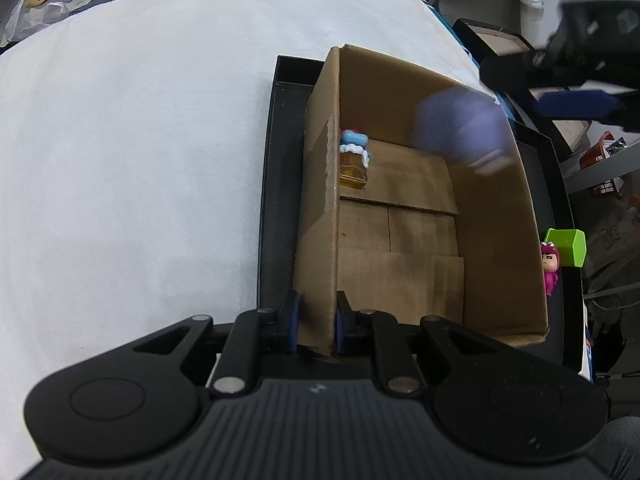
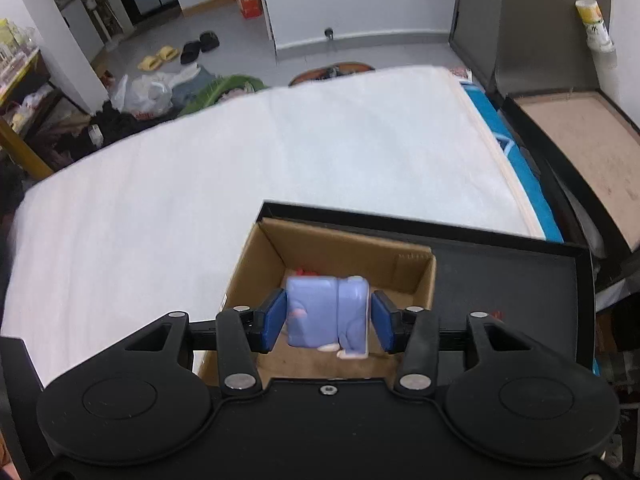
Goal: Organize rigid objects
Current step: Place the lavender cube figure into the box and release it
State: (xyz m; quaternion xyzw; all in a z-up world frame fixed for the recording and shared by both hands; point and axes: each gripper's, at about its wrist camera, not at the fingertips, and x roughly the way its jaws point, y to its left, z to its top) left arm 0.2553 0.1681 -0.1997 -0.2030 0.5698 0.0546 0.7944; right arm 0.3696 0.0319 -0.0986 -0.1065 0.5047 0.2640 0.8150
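Note:
My left gripper (image 1: pixel 316 312) is shut on the near left wall of an open cardboard box (image 1: pixel 492 208), which stands in a black tray (image 1: pixel 276 200). My right gripper (image 2: pixel 328 314) hangs over the box (image 2: pixel 416 280). Between its blue pads (image 2: pixel 274 320) is a pale purple toy (image 2: pixel 316 312), with a gap on each side, so the pads do not press on it. In the left wrist view the same purple toy (image 1: pixel 460 128) is a blur above the box's far right corner. A small figure with a blue cap on an amber jar (image 1: pixel 354 160) stands inside the box by the left wall.
A green block (image 1: pixel 566 248) and a pink figure (image 1: pixel 550 268) sit in the tray right of the box. The tray rests on a white padded surface (image 1: pixel 140 160). An open dark case (image 2: pixel 580 140) lies beyond its right edge. Slippers and bags lie on the floor behind.

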